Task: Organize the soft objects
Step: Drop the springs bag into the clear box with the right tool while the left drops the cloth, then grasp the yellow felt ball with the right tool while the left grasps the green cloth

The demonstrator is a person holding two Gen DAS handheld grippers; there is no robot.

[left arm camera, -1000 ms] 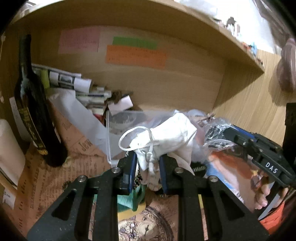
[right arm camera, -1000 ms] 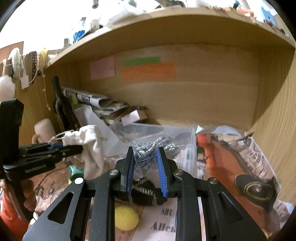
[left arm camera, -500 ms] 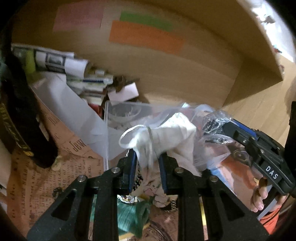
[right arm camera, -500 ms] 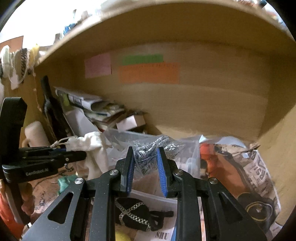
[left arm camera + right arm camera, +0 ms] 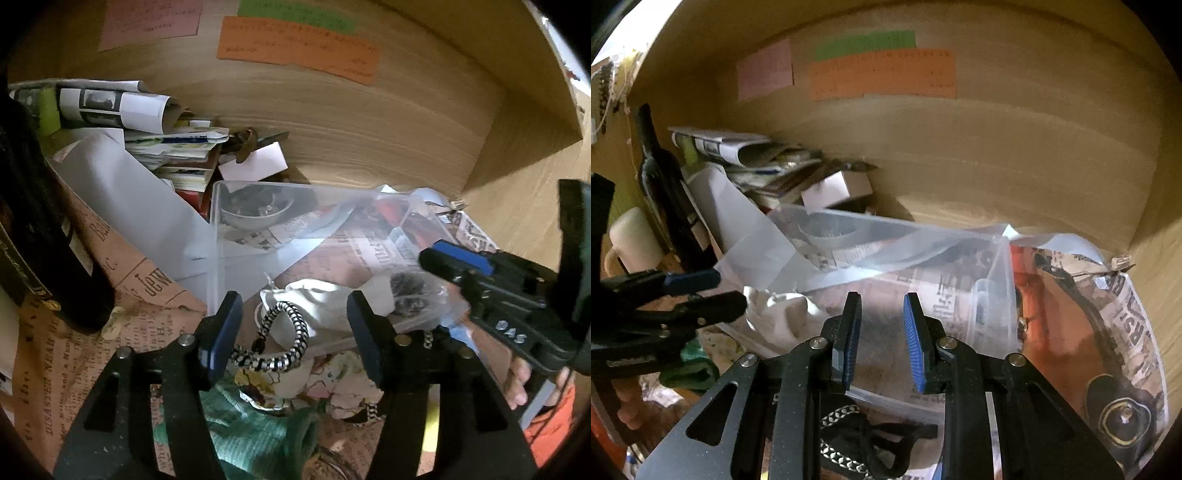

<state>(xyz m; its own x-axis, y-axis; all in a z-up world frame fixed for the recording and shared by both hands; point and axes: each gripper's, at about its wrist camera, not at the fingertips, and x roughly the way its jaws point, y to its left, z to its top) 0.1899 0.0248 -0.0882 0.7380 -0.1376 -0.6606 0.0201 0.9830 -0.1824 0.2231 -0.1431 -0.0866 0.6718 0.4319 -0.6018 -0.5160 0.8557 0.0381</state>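
Observation:
A clear plastic bin (image 5: 218, 236) stands on the newspaper-covered shelf; it also shows in the right wrist view (image 5: 993, 243). A white cloth pouch (image 5: 325, 299) lies inside it near the front wall, also seen in the right wrist view (image 5: 783, 314). A grey crinkled bundle (image 5: 410, 291) lies beside the pouch. My left gripper (image 5: 295, 325) is open and empty just above the pouch. My right gripper (image 5: 881, 325) is open and empty over the bin, and shows at the right of the left wrist view (image 5: 458, 262). A black-and-white braided cord (image 5: 291, 339) loops in front of the bin.
A dark wine bottle (image 5: 40, 236) stands at the left. Rolled newspapers and booklets (image 5: 122, 107) pile at the back left. A bowl (image 5: 255, 214) sits behind the bin. Green knit cloth (image 5: 251, 428) and floral fabric (image 5: 332, 384) lie below. A black chained item (image 5: 857, 439) lies near the front.
Both grippers have opened. The white pouch has dropped from the left gripper into the bin, and the grey bundle has left the right gripper. Both views have moved closer over the bin.

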